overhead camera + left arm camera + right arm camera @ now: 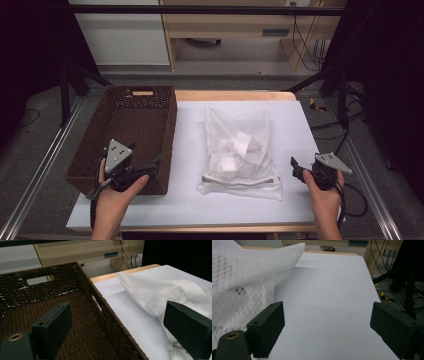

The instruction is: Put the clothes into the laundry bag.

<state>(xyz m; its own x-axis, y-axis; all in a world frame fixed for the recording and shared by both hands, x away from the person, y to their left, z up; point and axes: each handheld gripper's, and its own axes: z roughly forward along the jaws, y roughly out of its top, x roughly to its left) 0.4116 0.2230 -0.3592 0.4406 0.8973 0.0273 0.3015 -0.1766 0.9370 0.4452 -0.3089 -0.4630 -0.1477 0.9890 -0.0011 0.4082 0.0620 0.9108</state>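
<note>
Brown wicker basket (125, 125) (rough weave); white mesh cloth bag (240, 150); smooth matt table (290, 130).

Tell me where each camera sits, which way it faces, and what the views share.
High view: above the near table edge, looking forward and down; both forearms, left gripper, right gripper.
Left gripper view: rides that gripper, open jaws straddling the brown basket wall.
Right gripper view: rides that gripper, open over the white table.
Shared: the white mesh bag.

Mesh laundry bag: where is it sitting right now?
In the high view the mesh laundry bag lies mid-table on the white table cover, just right of the brown wicker basket, between the open left gripper and right gripper, untouched.
</note>
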